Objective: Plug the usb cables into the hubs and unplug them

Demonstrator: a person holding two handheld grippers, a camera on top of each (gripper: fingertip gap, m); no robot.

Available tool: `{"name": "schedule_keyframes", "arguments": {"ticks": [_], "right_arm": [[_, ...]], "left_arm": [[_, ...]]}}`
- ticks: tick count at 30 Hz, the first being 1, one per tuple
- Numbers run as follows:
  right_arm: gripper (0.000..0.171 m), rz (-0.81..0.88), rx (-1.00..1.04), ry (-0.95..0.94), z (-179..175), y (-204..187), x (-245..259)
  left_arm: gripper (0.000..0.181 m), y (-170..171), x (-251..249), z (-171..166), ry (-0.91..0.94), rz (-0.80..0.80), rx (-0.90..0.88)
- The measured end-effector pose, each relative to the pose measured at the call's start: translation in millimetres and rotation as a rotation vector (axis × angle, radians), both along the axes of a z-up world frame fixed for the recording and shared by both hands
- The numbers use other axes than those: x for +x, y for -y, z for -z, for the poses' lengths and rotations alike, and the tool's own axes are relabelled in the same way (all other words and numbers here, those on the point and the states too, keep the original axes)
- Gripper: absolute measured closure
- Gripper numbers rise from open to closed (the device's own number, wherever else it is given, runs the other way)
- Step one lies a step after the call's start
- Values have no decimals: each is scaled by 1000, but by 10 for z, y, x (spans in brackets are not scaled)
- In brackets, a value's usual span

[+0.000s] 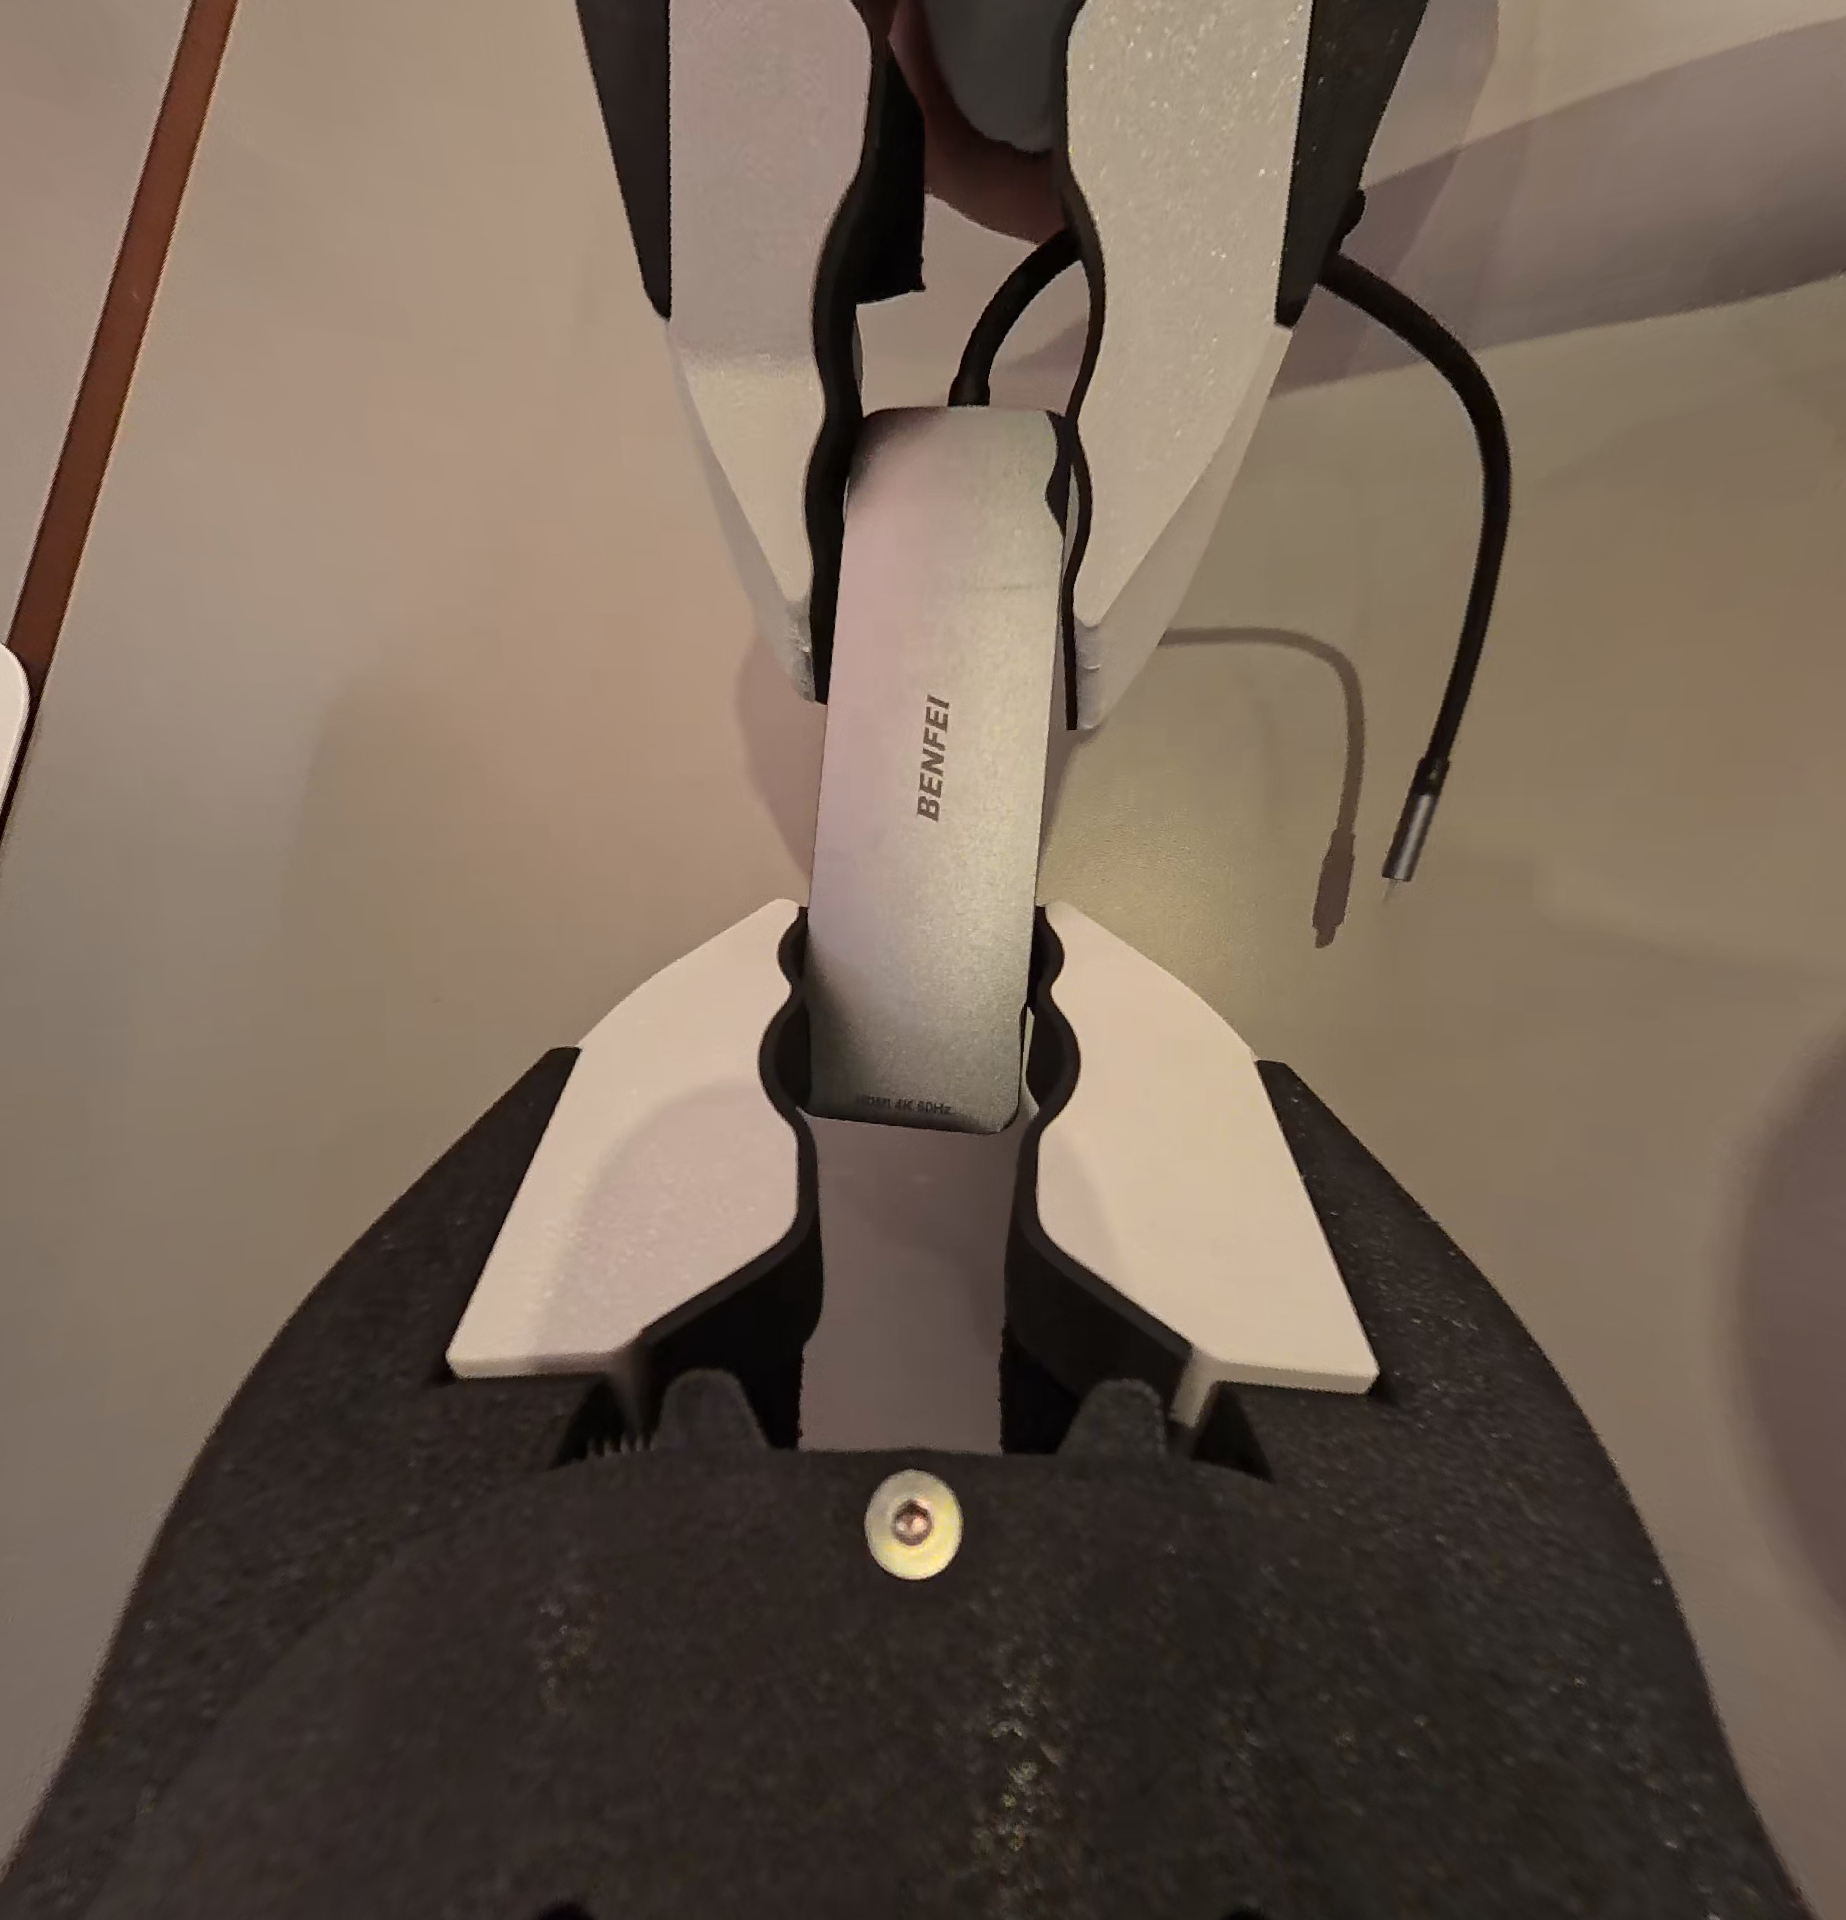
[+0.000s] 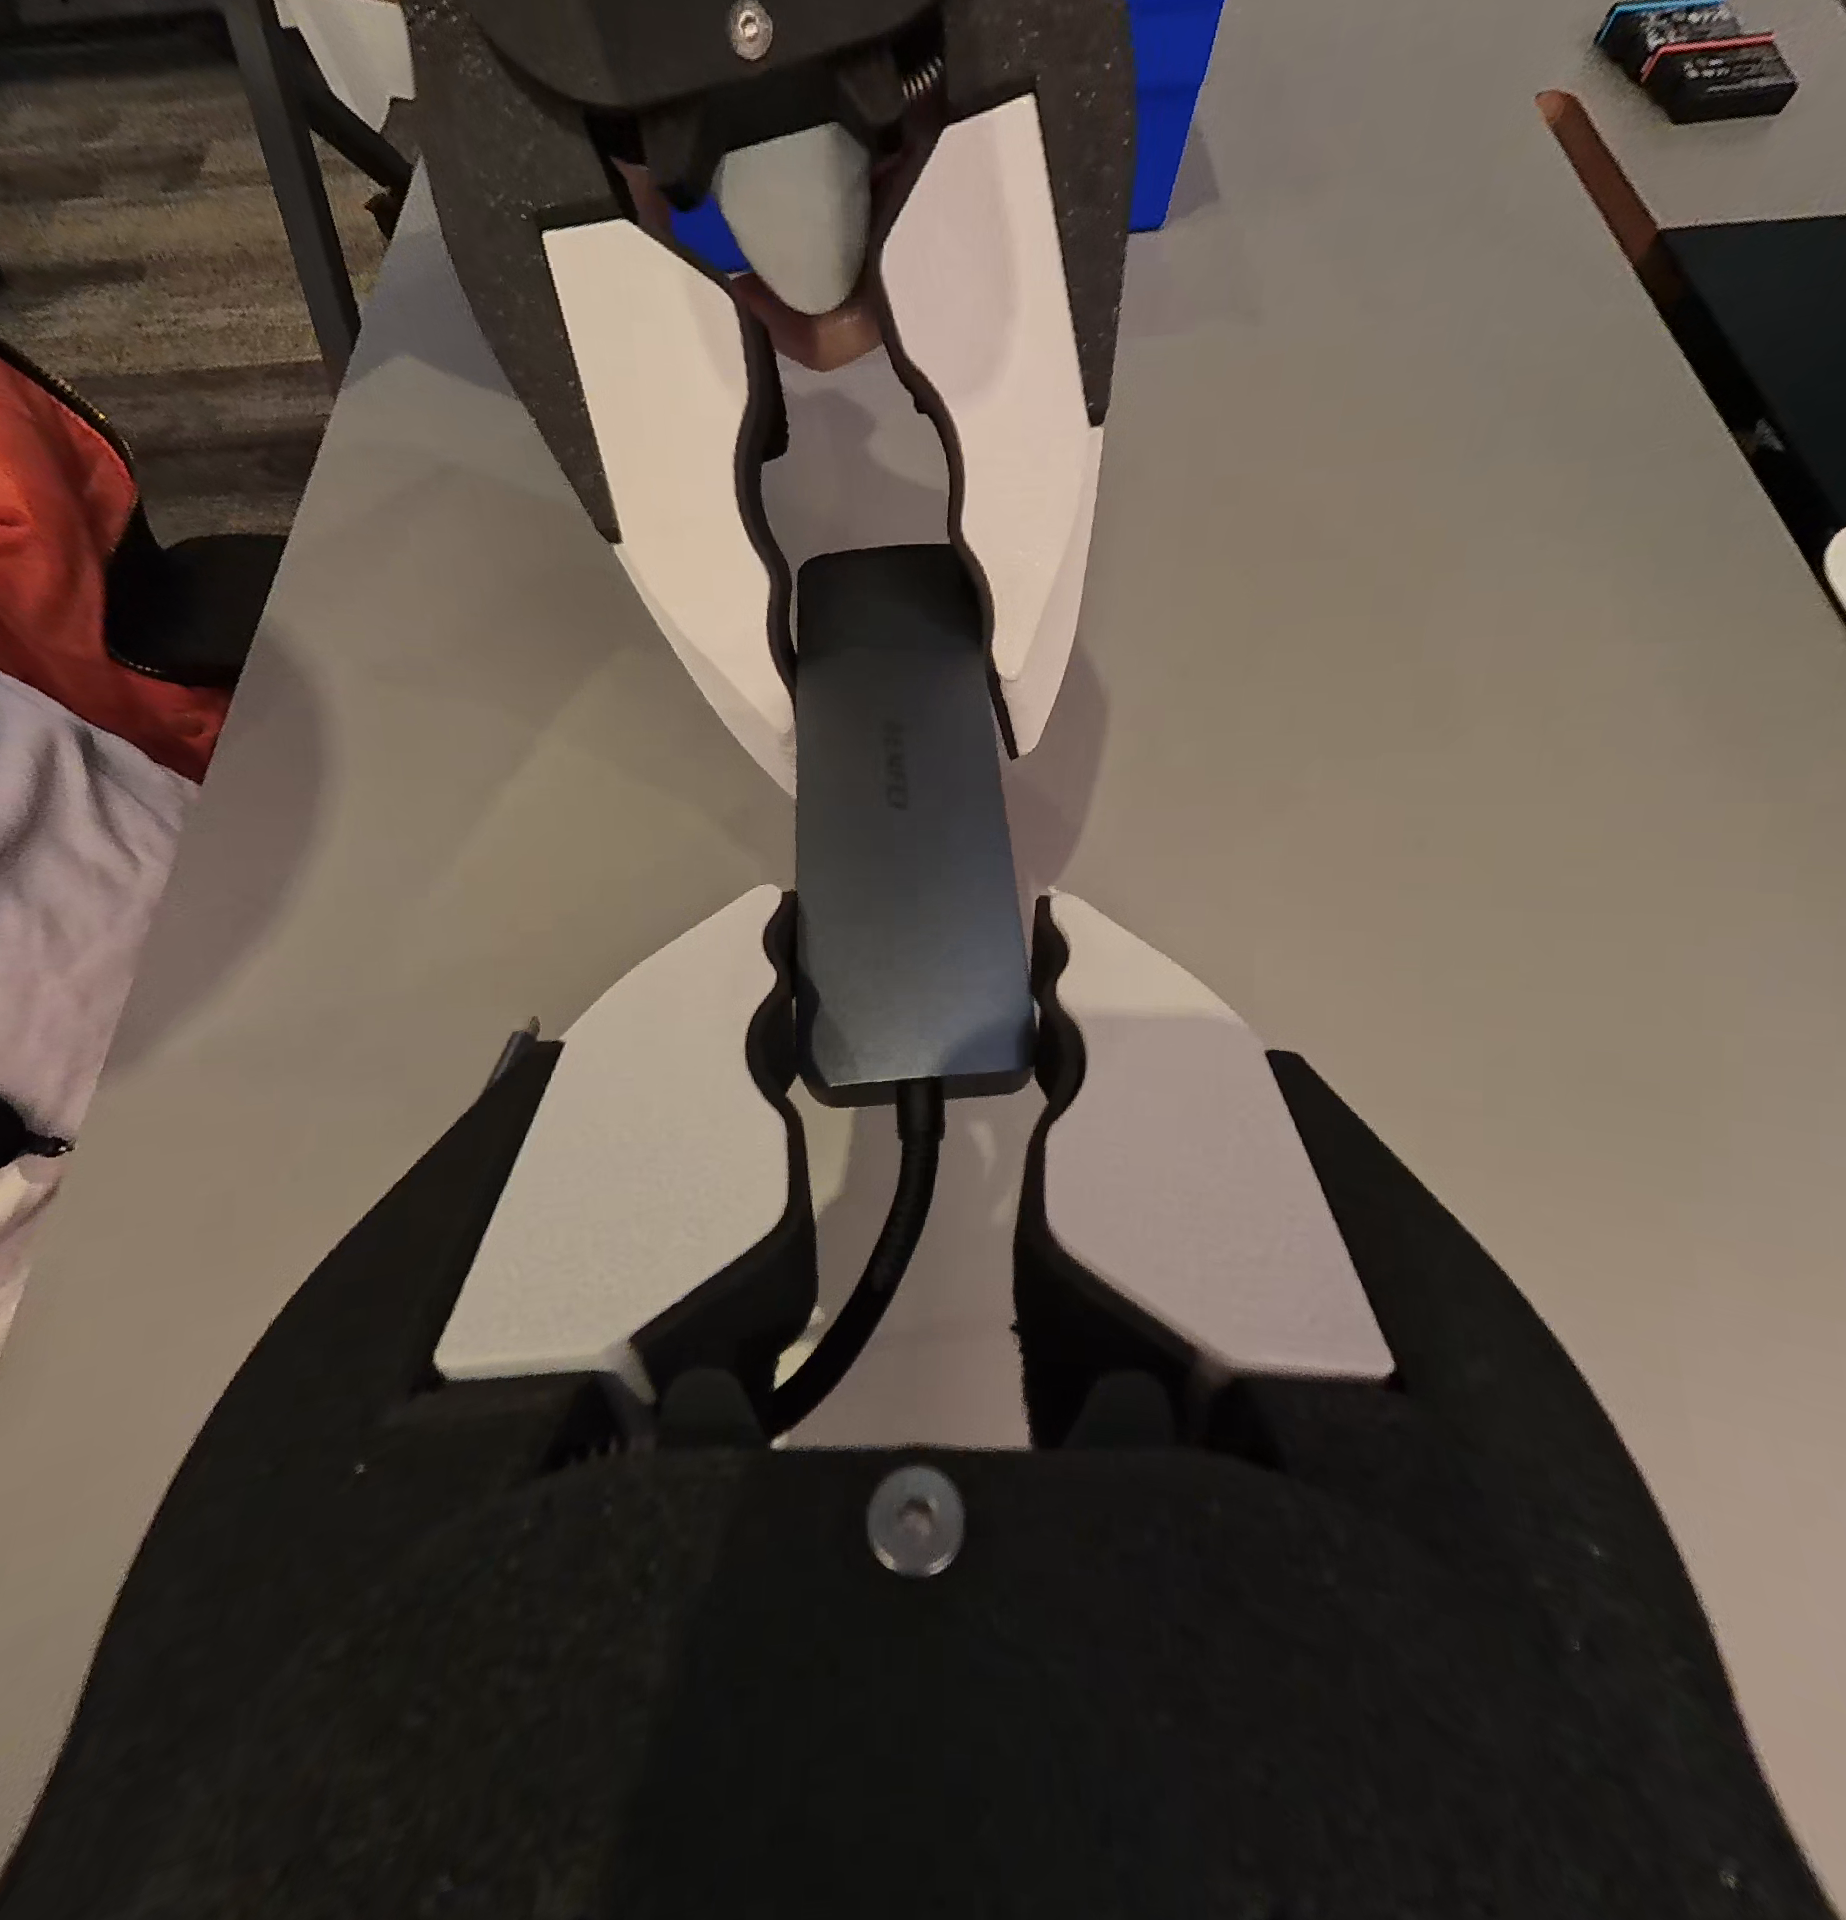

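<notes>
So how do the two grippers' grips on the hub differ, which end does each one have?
The left gripper clamps the hub at its plain end, with no cable there. The right gripper clamps the end where the black cable comes out; that cable runs back between its fingers. In each wrist view the other gripper faces it from the far end. Both are shut on the same grey hub above the table.

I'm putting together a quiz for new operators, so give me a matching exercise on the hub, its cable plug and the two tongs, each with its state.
Things:
1. hub
2. plug
3. left tongs
4. right tongs

States:
A. grips the hub's cable end
B. dangles free, plugged into nothing
C. held at both ends
D. grips the hub's plain end

Pairs: 1-C, 2-B, 3-D, 4-A
</notes>
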State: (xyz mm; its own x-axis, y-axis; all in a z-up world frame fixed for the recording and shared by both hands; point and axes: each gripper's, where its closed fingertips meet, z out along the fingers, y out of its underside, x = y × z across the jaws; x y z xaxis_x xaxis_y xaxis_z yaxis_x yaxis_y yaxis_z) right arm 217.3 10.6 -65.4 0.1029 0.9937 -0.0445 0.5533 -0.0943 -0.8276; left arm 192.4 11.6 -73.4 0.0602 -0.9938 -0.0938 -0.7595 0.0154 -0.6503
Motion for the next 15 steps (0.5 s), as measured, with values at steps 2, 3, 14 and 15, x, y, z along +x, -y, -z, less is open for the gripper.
{"name": "schedule_keyframes", "arguments": {"ticks": [2, 3, 14, 15], "right_arm": [[129, 7, 22, -12, -7, -6, -9], [129, 7, 36, -20, -9, -4, -15], [128, 17, 51, -20, 34, 9, -41], [128, 20, 59, -23, 30, 3, -39]], "left_arm": [[142, -4, -6, 5, -5, 0, 5], [142, -3, -10, 7, -9, 3, 9], [142, 33, -19, 21, -4, 4, -14], [142, 29, -15, 15, 2, 6, -1]]}}
